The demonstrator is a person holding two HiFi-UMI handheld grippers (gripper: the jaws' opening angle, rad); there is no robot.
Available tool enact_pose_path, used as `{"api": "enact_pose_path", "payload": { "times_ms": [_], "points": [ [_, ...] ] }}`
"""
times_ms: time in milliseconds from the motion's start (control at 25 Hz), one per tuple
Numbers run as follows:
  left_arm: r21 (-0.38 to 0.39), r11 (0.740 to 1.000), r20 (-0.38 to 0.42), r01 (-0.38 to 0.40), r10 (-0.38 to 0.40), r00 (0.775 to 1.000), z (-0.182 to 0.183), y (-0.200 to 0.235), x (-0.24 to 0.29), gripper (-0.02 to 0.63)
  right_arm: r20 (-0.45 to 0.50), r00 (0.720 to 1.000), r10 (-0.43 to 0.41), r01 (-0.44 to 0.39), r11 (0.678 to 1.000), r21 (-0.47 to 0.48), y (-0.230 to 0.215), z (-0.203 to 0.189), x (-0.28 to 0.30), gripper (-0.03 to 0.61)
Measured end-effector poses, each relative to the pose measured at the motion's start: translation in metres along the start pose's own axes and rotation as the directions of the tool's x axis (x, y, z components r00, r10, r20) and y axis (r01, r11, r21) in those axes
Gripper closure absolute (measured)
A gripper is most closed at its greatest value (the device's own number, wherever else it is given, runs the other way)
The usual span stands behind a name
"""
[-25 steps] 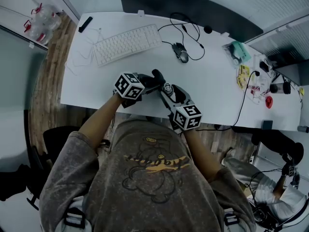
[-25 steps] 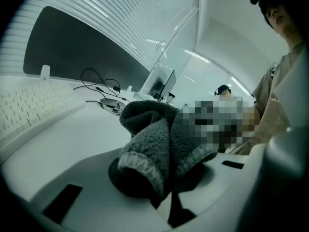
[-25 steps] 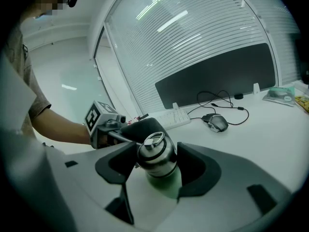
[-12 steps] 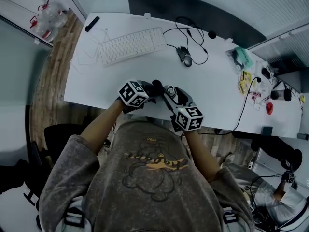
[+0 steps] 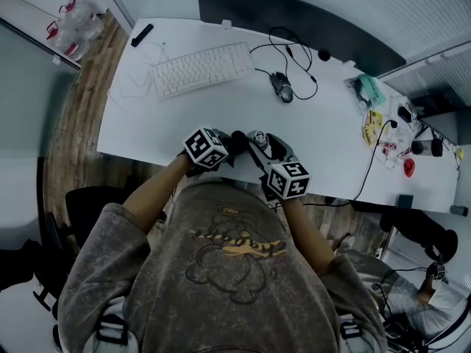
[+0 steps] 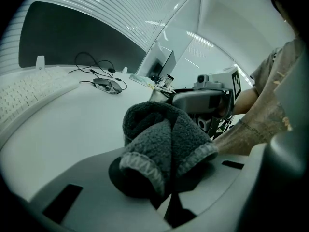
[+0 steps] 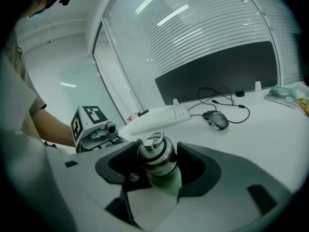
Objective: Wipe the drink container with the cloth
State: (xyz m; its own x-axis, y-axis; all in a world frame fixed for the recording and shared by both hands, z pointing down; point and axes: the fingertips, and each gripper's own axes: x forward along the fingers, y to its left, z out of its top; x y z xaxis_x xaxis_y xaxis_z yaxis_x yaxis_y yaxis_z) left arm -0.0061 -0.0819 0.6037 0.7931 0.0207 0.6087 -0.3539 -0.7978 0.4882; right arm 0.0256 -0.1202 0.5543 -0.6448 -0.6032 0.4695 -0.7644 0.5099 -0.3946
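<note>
The left gripper point(image 6: 164, 180) has its jaws pinched on a soft, floppy dark grey fleece cloth point(image 6: 161, 134). Beside it, at the near edge of the white desk point(image 5: 331, 131), the right gripper point(image 7: 157, 170) clamps its jaws on a pale green, steel-capped drink bottle point(image 7: 164, 181): rigid, likely slick, best held round its body.

This is an office. A long white desk point(image 5: 324, 123) carries a keyboard point(image 5: 202, 68), a wired mouse point(image 5: 282, 87) and loose cables point(image 5: 294, 39), with a dark panel point(image 5: 294, 20) along its far edge. Slatted blinds point(image 7: 193, 28) and glass walls point(image 6: 178, 42) close the room in. A dark chair point(image 5: 88, 212) stands on the wood floor point(image 5: 73, 123).
</note>
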Motion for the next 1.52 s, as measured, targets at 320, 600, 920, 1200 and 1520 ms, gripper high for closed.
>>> {"api": "enact_pose_path", "payload": {
  "times_ms": [320, 600, 920, 1200, 1520],
  "points": [
    [-0.045, 0.997, -0.006, 0.057, -0.057, 0.998, -0.007, -0.016, 0.008, 0.554, -0.013, 1.0, -0.001, 0.001, 1.0, 0.008, -0.001, 0.001, 0.001, 0.311],
    [-0.067, 0.992, -0.005, 0.103, -0.104, 0.995, -0.009, -0.029, 0.02, 0.555, -0.017, 1.0, 0.007, -0.007, 1.0, 0.012, -0.001, 0.003, 0.002, 0.311],
    [-0.08, 0.987, 0.002, 0.137, -0.137, 0.991, -0.009, -0.04, 0.036, 0.554, -0.029, 1.0, 0.004, -0.004, 1.0, -0.013, 0.0, 0.003, 0.001, 0.314],
    [-0.115, 0.983, 0.053, 0.142, -0.137, 0.989, -0.006, -0.043, 0.047, 0.554, -0.026, 1.0, -0.005, 0.005, 1.0, -0.016, 0.001, 0.004, 0.003, 0.316],
    [-0.154, 0.979, 0.122, 0.134, -0.116, 0.986, 0.004, -0.048, 0.063, 0.554, -0.026, 1.0, -0.01, 0.009, 1.0, -0.015, -0.002, 0.004, -0.001, 0.325]
  ]
}}
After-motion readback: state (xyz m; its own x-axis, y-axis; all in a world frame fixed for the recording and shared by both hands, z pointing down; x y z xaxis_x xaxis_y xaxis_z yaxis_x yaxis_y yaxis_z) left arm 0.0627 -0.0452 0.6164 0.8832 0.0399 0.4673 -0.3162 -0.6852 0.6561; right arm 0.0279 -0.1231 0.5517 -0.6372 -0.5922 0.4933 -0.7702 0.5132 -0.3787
